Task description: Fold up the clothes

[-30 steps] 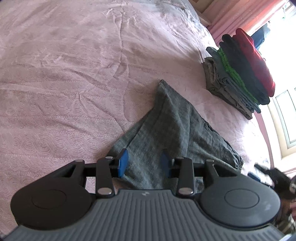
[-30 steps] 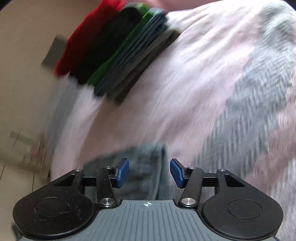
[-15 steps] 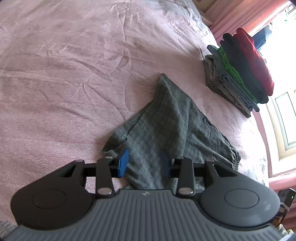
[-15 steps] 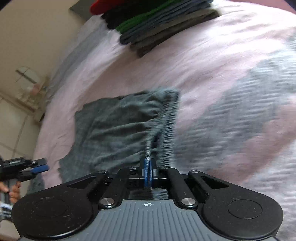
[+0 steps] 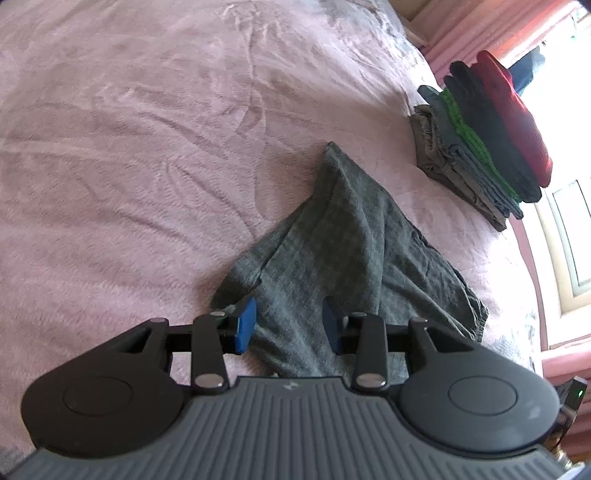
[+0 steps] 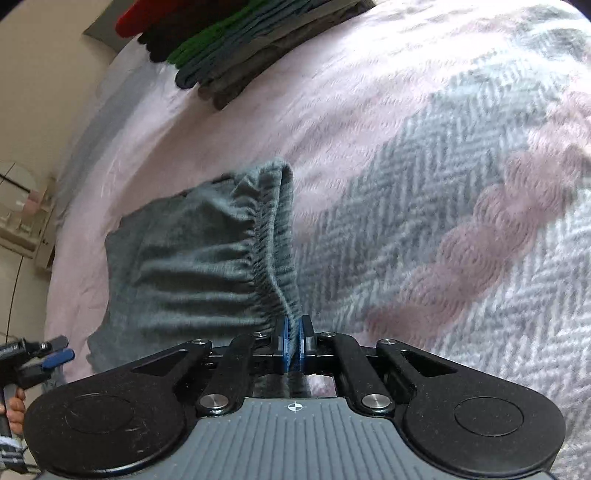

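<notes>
Right tongs (image 6: 293,345) are clamped tight on the gathered elastic waistband of the grey shorts (image 6: 192,254), blue pads pinching a ridge of fabric that rises off the bed (image 6: 369,110). Left tongs (image 5: 289,325) sit wide apart, blue pads either side of the garment's near edge, gripping nothing; whether they touch the cloth, I cannot tell.

From the left wrist the shorts (image 5: 343,240) sprawl rumpled across the pink bedspread (image 5: 129,166), one end tapering to a point towards the stack of folded clothes (image 5: 484,147), which sits well apart near the bed's edge, red piece on top, then dark, green and grey layers. A bright window (image 5: 569,229) and pink curtain (image 5: 480,29) show only here.

The right wrist alone reveals the waistband's ruching, a grey herringbone blanket with pink patches (image 6: 461,192), a cream wall, a low shelf, and the left tongs (image 6: 55,356) seen from outside with a hand (image 6: 14,408) beneath.

No readable writing, only a small crosshair mark on the right gripper's body.
</notes>
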Motion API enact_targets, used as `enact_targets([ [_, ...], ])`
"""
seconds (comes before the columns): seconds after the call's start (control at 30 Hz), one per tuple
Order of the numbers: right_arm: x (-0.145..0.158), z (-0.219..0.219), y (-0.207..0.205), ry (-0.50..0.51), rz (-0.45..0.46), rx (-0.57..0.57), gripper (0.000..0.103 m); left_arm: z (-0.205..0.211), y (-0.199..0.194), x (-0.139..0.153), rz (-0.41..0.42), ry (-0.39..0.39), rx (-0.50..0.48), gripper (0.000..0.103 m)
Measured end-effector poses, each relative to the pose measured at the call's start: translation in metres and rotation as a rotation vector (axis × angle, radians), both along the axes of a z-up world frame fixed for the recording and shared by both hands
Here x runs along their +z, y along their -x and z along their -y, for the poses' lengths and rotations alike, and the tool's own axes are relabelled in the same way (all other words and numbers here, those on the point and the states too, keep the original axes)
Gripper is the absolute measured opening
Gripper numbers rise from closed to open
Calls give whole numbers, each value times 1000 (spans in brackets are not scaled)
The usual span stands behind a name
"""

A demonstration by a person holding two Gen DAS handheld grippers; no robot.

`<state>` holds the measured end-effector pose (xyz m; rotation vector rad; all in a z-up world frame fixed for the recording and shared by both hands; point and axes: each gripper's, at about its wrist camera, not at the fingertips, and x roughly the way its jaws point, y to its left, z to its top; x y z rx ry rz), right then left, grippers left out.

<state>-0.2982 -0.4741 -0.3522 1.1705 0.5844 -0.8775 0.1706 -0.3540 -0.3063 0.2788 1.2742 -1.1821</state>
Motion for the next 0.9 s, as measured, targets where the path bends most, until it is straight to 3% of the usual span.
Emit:
enact_targets([
  [0.03,4,3,0,7,-4,-14,9,4,-1,-1,8,-2,-10,34],
  [0.07,8,7,0,17,-9,-30,35,8,-2,-2,13,-2,-19,35],
  [0.13,16,17,-1,53,-5,-58,73,21,-5,-4,23,1,-36,35],
  [0.23,20,39,-12,106,31,-68,73,44,-11,-7,40,26,-68,40],
  [0.43,3,87,-35,93,69,-89,72,112,-22,-14,32,93,-113,52],
  [0.53,-7,103,-40,79,69,-87,58,150,-23,-20,25,106,-115,59],
  [0.67,-11,111,-44,72,76,-68,54,193,-25,-40,-34,98,-116,57],
  [0.73,-13,112,-46,67,72,-47,42,212,-24,-52,-72,91,-137,52],
  [0.8,-15,112,-47,60,64,-25,30,225,-17,-63,-50,55,-192,23],
  [0.83,-16,112,-48,63,56,-11,8,229,-13,-65,-36,49,-225,15],
  [0.87,-15,111,-48,72,54,1,5,231,-10,-67,-24,48,-258,1],
  [0.9,-13,110,-47,84,52,4,5,232,-9,-66,-26,59,-274,1],
])
